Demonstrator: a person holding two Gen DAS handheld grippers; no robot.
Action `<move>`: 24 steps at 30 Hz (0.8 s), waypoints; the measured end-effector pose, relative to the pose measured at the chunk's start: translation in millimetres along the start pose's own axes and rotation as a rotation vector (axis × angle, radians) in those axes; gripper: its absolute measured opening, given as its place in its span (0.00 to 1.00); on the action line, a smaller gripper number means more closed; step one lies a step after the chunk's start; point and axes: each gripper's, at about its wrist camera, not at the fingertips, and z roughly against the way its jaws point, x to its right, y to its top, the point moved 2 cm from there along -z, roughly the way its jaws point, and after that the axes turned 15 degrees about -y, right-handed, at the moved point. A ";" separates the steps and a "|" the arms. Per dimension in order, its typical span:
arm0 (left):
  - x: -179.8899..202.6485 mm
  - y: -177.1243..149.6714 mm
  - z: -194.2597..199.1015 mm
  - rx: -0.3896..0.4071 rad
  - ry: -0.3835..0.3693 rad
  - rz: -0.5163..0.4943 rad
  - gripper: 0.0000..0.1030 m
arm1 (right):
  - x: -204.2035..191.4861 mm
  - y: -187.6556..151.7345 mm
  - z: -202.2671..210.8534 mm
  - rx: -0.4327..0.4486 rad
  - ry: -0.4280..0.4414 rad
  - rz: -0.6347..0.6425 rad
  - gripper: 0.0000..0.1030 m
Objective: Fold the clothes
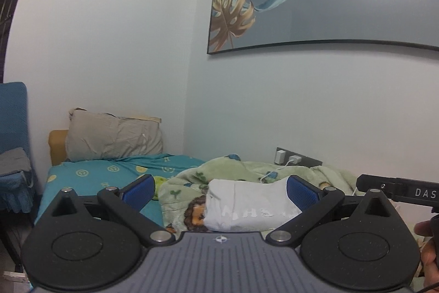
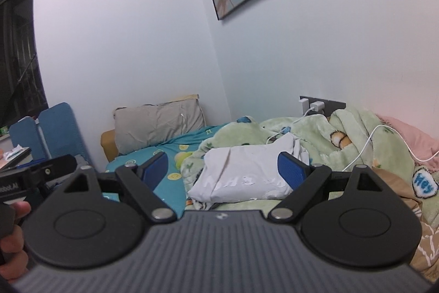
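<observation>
A white garment (image 1: 247,206) lies folded into a compact bundle on a green cartoon-print blanket (image 1: 192,183) on the bed. It also shows in the right wrist view (image 2: 244,172), with pale lettering on its front. My left gripper (image 1: 221,190) is open and empty, held back from the bundle with its blue pads (image 1: 140,190) spread wide. My right gripper (image 2: 223,169) is open and empty too, and the bundle shows between its blue pads (image 2: 290,169) but further off. The right gripper's body (image 1: 397,187) shows at the right edge of the left wrist view.
A teal sheet (image 1: 90,175) covers the bed's left part, with a grey pillow (image 1: 115,136) at the head. A white charger cable (image 2: 384,136) runs over the blanket from wall plugs (image 2: 312,105). A blue chair (image 1: 13,144) stands left of the bed. A pink cloth (image 2: 411,136) lies at far right.
</observation>
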 end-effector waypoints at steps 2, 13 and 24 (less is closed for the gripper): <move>0.8 -6.3 7.0 -0.001 0.013 -0.013 1.00 | -5.3 -5.7 8.3 0.017 -0.001 0.008 0.86; -15.3 -43.2 12.4 0.010 0.038 -0.028 1.00 | -35.1 -44.9 10.9 0.062 -0.042 0.079 0.86; -25.5 -75.4 -13.3 -0.006 0.029 0.001 1.00 | -45.7 -69.9 -2.1 0.071 -0.081 0.116 0.86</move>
